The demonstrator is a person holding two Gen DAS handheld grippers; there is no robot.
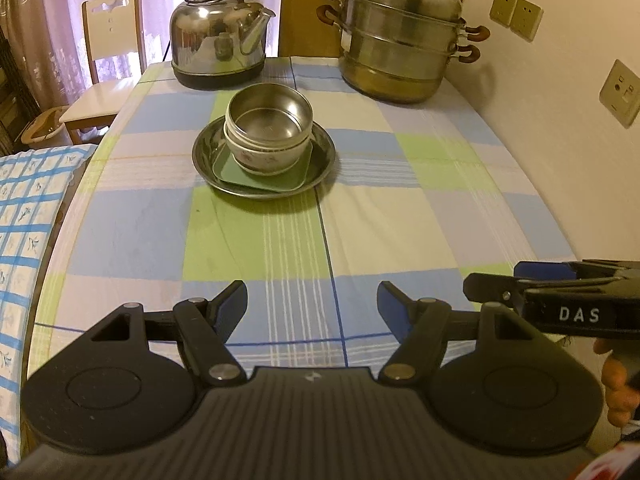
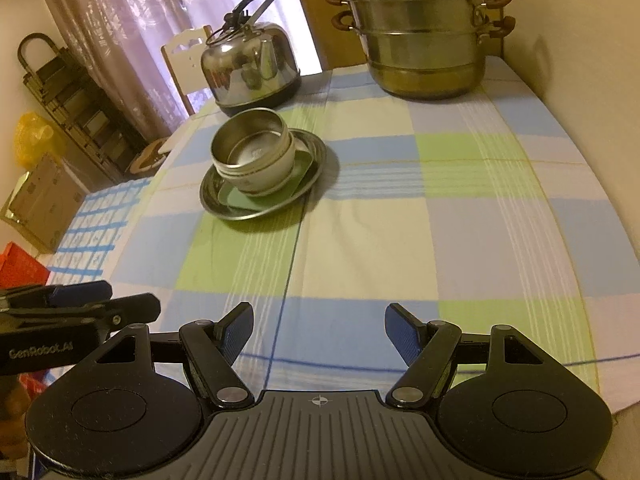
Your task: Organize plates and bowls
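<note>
Well ahead of my left gripper [image 1: 312, 300], past a stretch of bare cloth, sits the stack of dishes; from my right gripper [image 2: 319, 322] it lies ahead and off to the left. Both sets of jaws stand spread wide with nothing between them, low over the near edge of the table. Each gripper shows side-on in the other's view, and they are close beside one another.

I count four pieces in the stack: one round metal plate [image 1: 204, 160] at the bottom, one green square plate [image 1: 256, 182] lying in it, one white ceramic bowl [image 1: 266, 158] with a floral pattern standing on that, and one steel bowl [image 1: 269, 114] nested inside the ceramic one, sitting a little tilted.

Behind the stack stand one steel kettle [image 1: 218, 40] on a black base and one tiered steel steamer pot [image 1: 400, 44] with its lid on, well apart from each other.

I see the table under a checked tablecloth [image 1: 400, 216] of blue, green and cream. One white chair [image 1: 106, 52] stands at its far left corner before pink curtains [image 1: 48, 12], and wall sockets [image 1: 516, 14] sit on the right-hand wall.
</note>
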